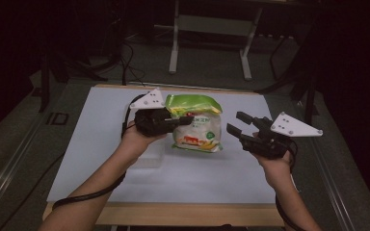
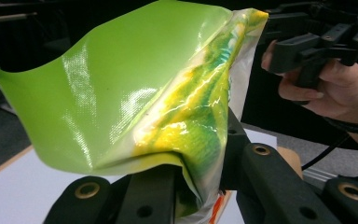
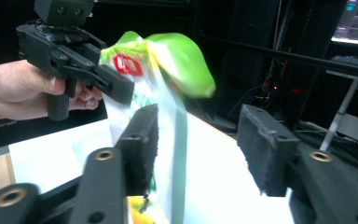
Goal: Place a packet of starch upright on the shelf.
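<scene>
Above the table [image 1: 101,159], the bag [image 1: 197,126] is held aloft by the left gripper [image 1: 185,120], clamped on its green top edge. The right gripper [image 1: 236,124] stands just beside it, jaws apart and pressing nothing. Since only thin film is pinched, the loaded bag could slip or tear free and drop.

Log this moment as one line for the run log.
left gripper: shut on snack bag, lifted off table | right gripper: open, beside bag

Green-topped clear snack bag [image 1: 196,126] hangs upright above the table.
</scene>
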`<state>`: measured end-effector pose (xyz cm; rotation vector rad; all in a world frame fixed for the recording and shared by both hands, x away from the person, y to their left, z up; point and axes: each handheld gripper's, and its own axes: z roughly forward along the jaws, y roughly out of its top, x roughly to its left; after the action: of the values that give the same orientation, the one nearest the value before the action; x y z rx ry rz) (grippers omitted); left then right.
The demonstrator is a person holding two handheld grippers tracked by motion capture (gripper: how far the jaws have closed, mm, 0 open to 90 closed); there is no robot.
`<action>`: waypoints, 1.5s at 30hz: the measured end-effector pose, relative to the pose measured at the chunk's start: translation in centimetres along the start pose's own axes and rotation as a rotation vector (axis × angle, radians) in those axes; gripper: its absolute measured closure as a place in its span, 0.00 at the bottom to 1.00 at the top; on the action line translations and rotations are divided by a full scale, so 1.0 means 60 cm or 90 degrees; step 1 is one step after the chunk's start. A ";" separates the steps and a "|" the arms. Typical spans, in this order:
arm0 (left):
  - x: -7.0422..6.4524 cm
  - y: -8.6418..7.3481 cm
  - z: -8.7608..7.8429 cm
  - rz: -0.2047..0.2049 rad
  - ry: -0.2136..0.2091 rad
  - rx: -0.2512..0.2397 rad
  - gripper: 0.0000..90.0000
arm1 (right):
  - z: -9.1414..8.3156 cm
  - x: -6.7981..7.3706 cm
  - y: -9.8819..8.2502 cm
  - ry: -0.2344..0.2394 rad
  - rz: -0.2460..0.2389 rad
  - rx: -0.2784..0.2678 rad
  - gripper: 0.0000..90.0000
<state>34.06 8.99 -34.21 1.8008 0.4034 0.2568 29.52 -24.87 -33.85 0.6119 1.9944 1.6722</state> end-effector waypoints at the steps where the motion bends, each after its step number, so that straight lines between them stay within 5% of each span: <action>1: 0.005 0.000 -0.005 0.002 0.003 0.001 0.89 | -0.002 0.000 -0.001 -0.002 -0.001 0.000 0.46; 10: 0.047 -0.011 -0.048 -0.002 0.032 -0.004 0.89 | -0.013 -0.004 -0.007 -0.015 0.028 -0.015 0.21; 16: 0.073 -0.026 -0.077 0.011 0.047 -0.015 0.89 | -0.019 0.001 -0.014 -0.027 0.007 -0.015 0.11; 34: 0.152 -0.105 -0.139 0.001 0.090 -0.001 0.89 | -0.032 -0.023 -0.054 -0.036 0.038 0.012 0.12; 45: 0.165 -0.142 -0.160 -0.011 0.099 0.012 0.89 | -0.030 -0.031 -0.075 -0.037 0.053 0.035 0.12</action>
<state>38.34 23.42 -40.24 1.8010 0.5330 0.3826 29.70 -28.14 -37.91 0.7631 2.0048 1.6325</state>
